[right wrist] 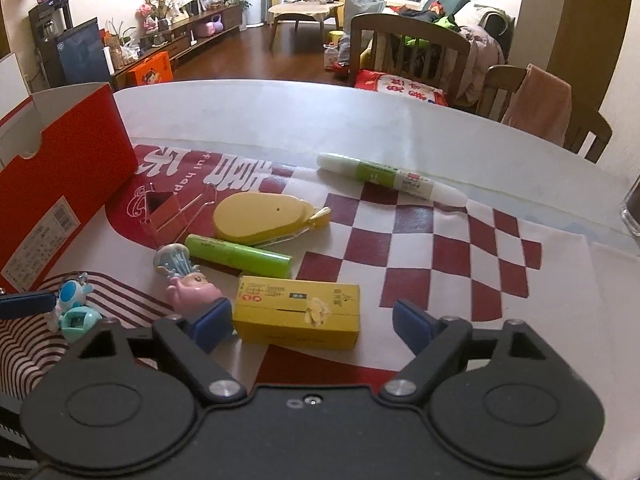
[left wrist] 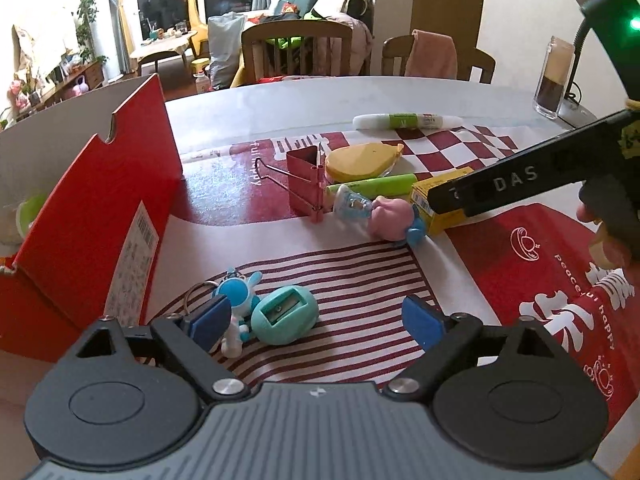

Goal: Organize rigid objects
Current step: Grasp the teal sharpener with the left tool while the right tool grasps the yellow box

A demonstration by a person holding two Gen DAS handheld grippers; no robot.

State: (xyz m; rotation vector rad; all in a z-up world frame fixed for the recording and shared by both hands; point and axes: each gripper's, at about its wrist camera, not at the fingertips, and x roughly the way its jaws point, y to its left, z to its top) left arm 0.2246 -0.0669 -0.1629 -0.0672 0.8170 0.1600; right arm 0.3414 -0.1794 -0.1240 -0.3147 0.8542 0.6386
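My left gripper (left wrist: pixel 316 320) is open over a teal egg-shaped sharpener (left wrist: pixel 285 316) and a blue-white robot keychain (left wrist: pixel 237 307), which lie by its left finger. My right gripper (right wrist: pixel 312 322) is open with a yellow box (right wrist: pixel 296 312) between its fingers. Beyond lie a pink toy (right wrist: pixel 192 288), a green tube (right wrist: pixel 238 257), a yellow oval case (right wrist: pixel 260 216), a red binder clip (right wrist: pixel 164 210) and a white-green glue pen (right wrist: pixel 392 178). The red cardboard box (left wrist: pixel 100 208) stands open at the left; it also shows in the right wrist view (right wrist: pixel 68 168).
A red-and-white printed mat (right wrist: pixel 440 248) covers the white table (right wrist: pixel 320 116). A glass jar (left wrist: pixel 554 76) and lamp base stand at the far right. Wooden chairs (right wrist: pixel 408 52) stand behind the table's far edge. The right gripper's body (left wrist: pixel 520 180) reaches in from the right.
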